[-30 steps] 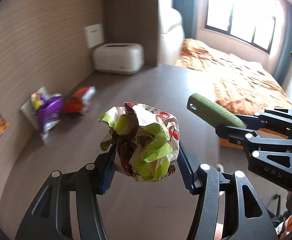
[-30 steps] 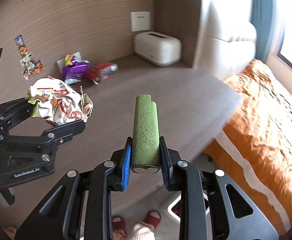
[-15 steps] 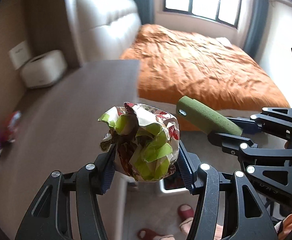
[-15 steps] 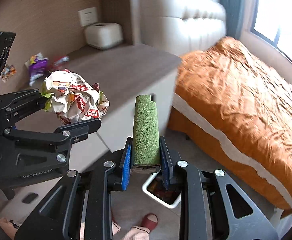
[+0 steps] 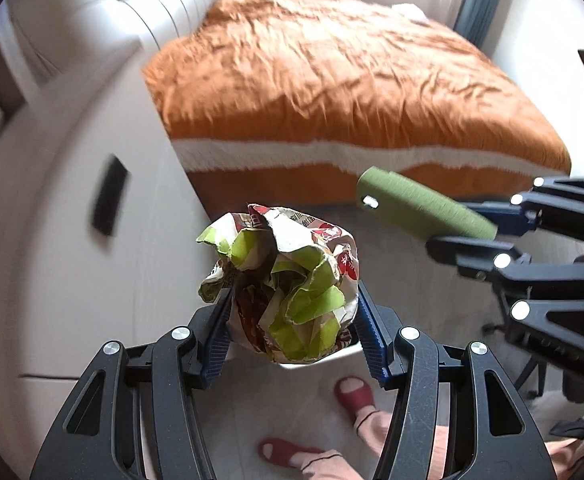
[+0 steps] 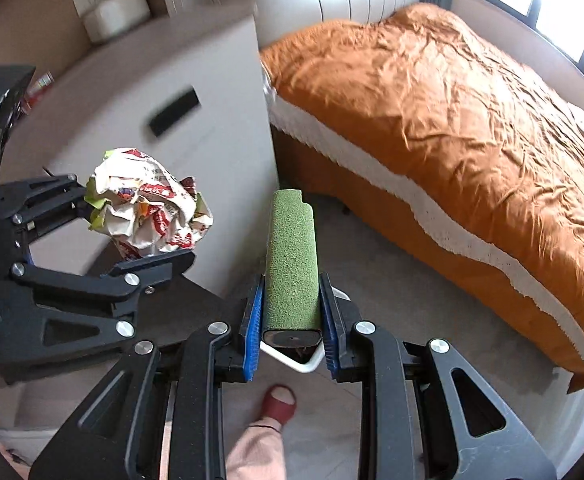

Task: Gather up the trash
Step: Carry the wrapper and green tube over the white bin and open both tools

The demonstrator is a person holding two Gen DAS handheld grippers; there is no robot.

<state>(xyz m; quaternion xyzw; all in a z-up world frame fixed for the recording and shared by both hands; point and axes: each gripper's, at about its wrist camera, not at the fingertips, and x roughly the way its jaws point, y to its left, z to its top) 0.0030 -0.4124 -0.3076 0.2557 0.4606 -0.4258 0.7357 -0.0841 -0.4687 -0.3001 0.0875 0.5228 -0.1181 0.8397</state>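
Note:
My left gripper [image 5: 292,316] is shut on a crumpled wrapper ball [image 5: 288,284], white with green and red print; it also shows in the right wrist view [image 6: 148,204]. My right gripper [image 6: 291,320] is shut on a green rough-textured bar [image 6: 291,264], also seen at the right of the left wrist view [image 5: 424,208]. Both are held in the air over the floor beside the bed. A white bin's rim [image 6: 292,362] shows just below the right gripper's jaws; its inside is mostly hidden.
A white cabinet [image 6: 196,128] stands to the left, with a white box [image 6: 116,12] and some wrappers [image 6: 38,86] on top. An orange-covered bed [image 6: 452,120] fills the right. The person's feet in red slippers [image 5: 354,394] are on the grey floor below.
Both grippers have swung away from the cabinet top and tilted down toward the floor by the bed. The white bin has come into view beneath them. Both grips are unchanged.

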